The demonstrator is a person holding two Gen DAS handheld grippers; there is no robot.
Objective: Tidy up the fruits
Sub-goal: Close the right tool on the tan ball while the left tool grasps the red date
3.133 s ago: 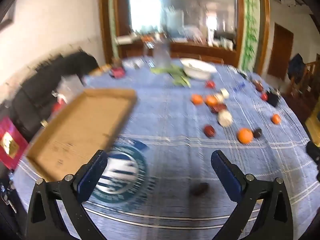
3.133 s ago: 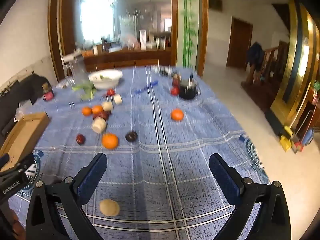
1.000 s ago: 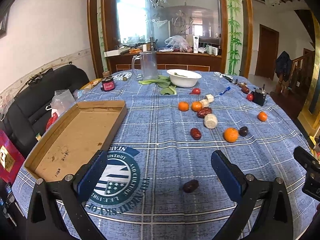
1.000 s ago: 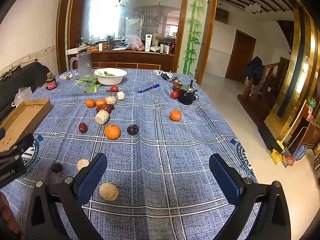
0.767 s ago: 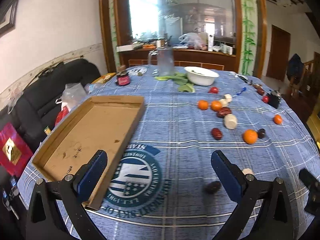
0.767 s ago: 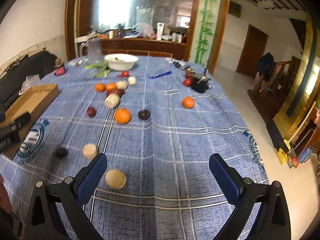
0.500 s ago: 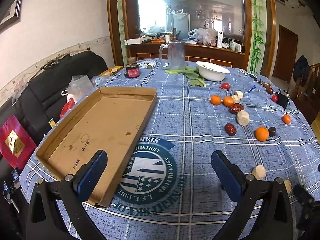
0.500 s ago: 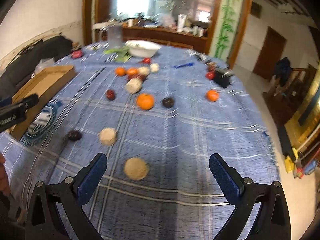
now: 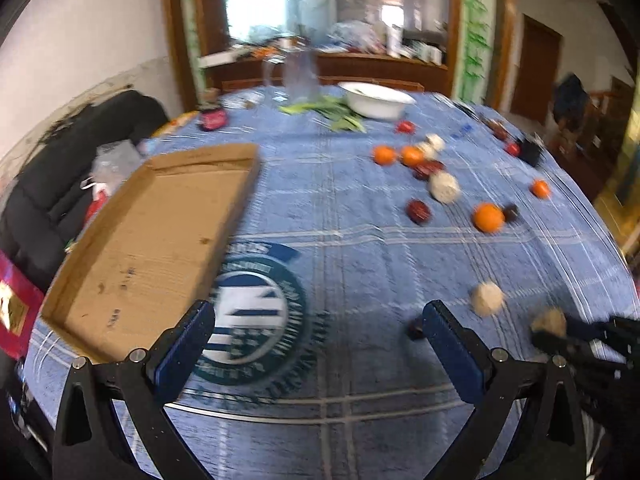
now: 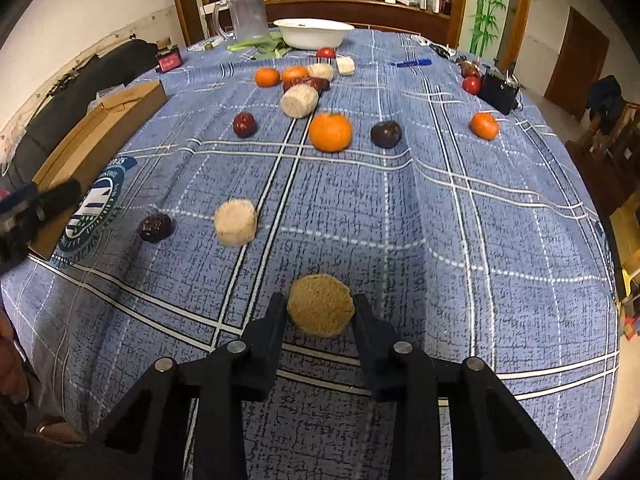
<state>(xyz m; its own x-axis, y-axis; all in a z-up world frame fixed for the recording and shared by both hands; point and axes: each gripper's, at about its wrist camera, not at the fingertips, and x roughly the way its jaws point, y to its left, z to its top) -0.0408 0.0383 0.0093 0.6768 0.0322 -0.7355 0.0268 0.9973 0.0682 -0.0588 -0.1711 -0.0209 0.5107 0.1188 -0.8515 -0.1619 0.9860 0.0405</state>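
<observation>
Right gripper [image 10: 320, 312]: jaws have just been closing and now clench the tan round piece [image 10: 321, 310], which sits on the blue checked tablecloth [image 10: 440, 220] near the table's near edge.
Left gripper [image 9: 316, 344]: released, jaws spread wide with nothing between the pads, hanging over the round emblem [image 9: 248, 312] printed on the cloth near the near left corner.
Cardboard tray [image 9: 120, 280]: lies along the table's left edge, bare inside.
Pale cylinder piece [image 10: 235, 222]: on the cloth, left of the clenched piece and farther in; a dark fruit [image 10: 154, 227] lies just beside it toward the tray.
Middle of table: 1 large orange [image 10: 330, 131], a dark plum [image 10: 385, 133] to its right, a red fruit [image 10: 244, 124] to its left.
Far cluster: 2 small oranges [image 10: 267, 76], pale pieces and dark red fruits touching one another.
Right side: 1 small orange [image 10: 484, 125] lying alone.
Far edge: white bowl [image 10: 314, 33], green leaves and a clear jug [image 10: 245, 14].
</observation>
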